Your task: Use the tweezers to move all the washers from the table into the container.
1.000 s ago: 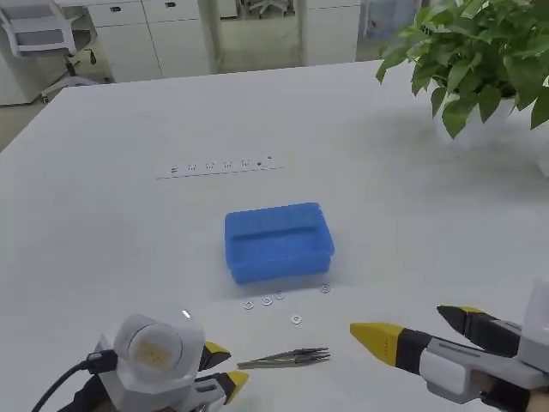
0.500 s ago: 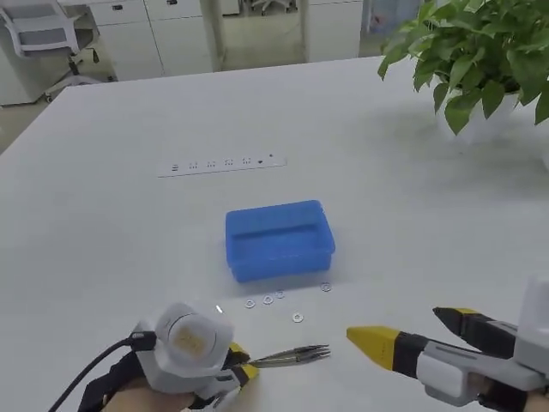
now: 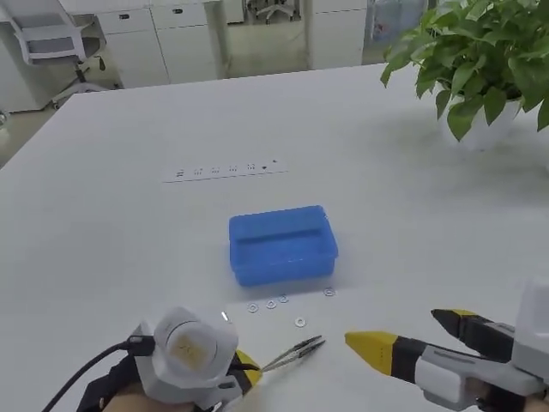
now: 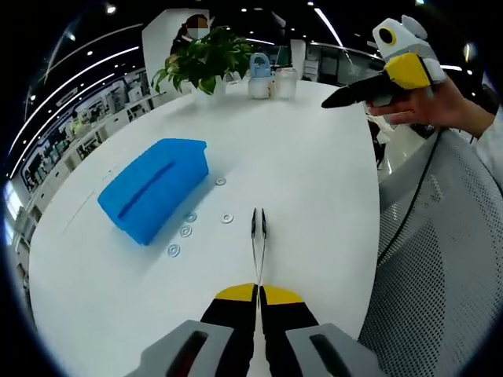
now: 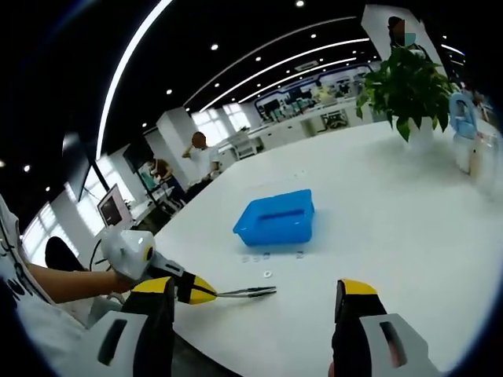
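Note:
My left gripper (image 3: 243, 364) (image 4: 258, 292) is shut on the handle end of the metal tweezers (image 3: 294, 352) (image 4: 258, 245), near the table's front edge. The tweezers' tips point toward several small washers (image 3: 271, 303) (image 4: 185, 231) (image 5: 267, 273) that lie on the white table just in front of the blue container (image 3: 283, 245) (image 4: 153, 188) (image 5: 275, 217). One washer (image 3: 299, 323) lies closest to the tips. My right gripper (image 3: 395, 329) (image 5: 256, 284) hovers open at the lower right, holding nothing. The left gripper (image 5: 196, 289) with the tweezers (image 5: 247, 291) is also seen from the right gripper view.
A white power strip (image 3: 225, 170) lies beyond the container. A potted plant (image 3: 480, 60) (image 4: 206, 59) stands at the far right corner, with cups (image 4: 271, 78) beside it. The table edge runs close to both grippers. An office chair (image 3: 43, 34) and cabinets stand past the table.
The left gripper moved onto the tweezers' handle and shut on it. The tweezers have since swung, their tips now angled up toward the washers. The right gripper has barely moved.

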